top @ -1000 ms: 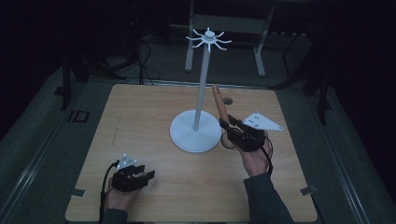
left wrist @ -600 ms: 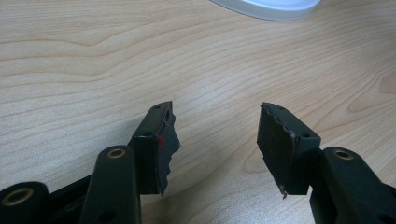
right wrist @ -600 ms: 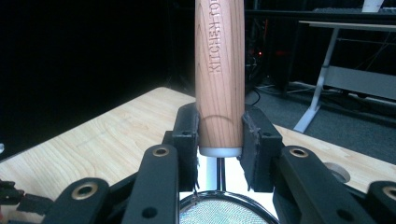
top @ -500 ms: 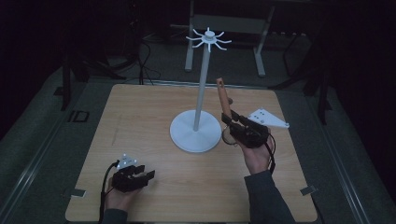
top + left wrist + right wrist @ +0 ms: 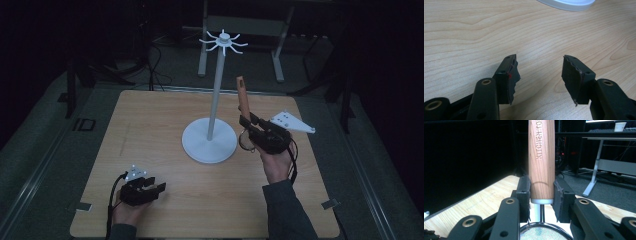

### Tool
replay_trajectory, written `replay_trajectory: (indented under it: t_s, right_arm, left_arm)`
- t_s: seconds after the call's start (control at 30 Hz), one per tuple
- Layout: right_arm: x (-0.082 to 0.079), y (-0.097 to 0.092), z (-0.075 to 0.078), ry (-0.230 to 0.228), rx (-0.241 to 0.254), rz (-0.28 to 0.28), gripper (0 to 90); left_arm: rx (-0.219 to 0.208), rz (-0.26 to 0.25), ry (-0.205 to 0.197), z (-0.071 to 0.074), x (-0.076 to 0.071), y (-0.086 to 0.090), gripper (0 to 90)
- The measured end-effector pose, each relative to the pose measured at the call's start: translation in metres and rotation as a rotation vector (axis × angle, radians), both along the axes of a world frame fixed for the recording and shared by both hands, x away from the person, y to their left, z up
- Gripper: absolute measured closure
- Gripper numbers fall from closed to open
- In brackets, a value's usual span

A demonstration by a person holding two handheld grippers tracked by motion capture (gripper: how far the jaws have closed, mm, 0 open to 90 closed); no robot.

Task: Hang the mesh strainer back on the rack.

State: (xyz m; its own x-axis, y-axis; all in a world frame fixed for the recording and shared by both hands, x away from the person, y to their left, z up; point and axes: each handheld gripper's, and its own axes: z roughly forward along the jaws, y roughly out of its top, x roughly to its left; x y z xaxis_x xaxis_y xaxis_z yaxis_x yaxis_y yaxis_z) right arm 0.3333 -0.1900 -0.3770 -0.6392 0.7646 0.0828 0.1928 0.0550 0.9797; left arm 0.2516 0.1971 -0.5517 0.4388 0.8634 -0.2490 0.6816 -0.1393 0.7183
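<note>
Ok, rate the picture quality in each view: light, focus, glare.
High view: dim, surroundings nearly black, white stand brightest. Left gripper view: evenly lit, table grain sharp, jaws soft. Right gripper view: wooden handle well lit and readable, background dark, near jaws slightly blurred.

Left gripper [image 5: 150, 189] rests low, jaws apart and empty. Right gripper [image 5: 246, 126] is raised, jaws clamped.

Dim overhead light is falling on the pale wooden table [image 5: 165, 150] while the surrounding room is sinking into near black. The tall white metal stand [image 5: 210, 142] is showing brightest, without glare. Both gripper views are rendering sharp wood grain, shadows staying soft.
</note>
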Motion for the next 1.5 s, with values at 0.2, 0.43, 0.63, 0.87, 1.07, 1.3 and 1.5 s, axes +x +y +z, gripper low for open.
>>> replay_trajectory:
  t_s: [0.2, 0.43, 0.63, 0.87, 1.07, 1.3, 1.5]
  right_arm:
    - [0.002, 0.000, 0.005, -0.004, 0.015, -0.012, 69.6]
    - [0.005, -0.001, 0.010, -0.008, 0.028, -0.015, 69.6]
    - [0.007, -0.002, 0.015, -0.011, 0.042, -0.013, 69.6]
    - [0.011, -0.002, 0.019, -0.008, 0.070, -0.009, 69.6]
    - [0.013, -0.002, 0.023, -0.008, 0.094, -0.007, 69.6]
    - [0.016, -0.001, 0.029, -0.009, 0.114, 0.002, 69.5]
    - [0.020, -0.001, 0.033, -0.003, 0.140, 0.015, 69.6]
  left_arm:
    - [0.000, 0.000, -0.001, 0.000, 0.000, 0.000, 46.2]
    - [0.002, -0.003, 0.000, 0.000, 0.000, -0.001, 46.2]
    - [0.000, -0.002, -0.001, 0.000, 0.000, 0.000, 46.2]
    - [0.000, 0.000, -0.001, 0.000, 0.000, 0.000, 46.2]
    - [0.002, -0.002, -0.001, 0.000, 0.000, 0.000, 46.2]
    - [-0.003, 0.001, -0.001, 0.000, 0.000, 0.000, 46.2]
    - [-0.003, 0.000, 0.000, 0.000, 0.000, 0.000, 46.2]
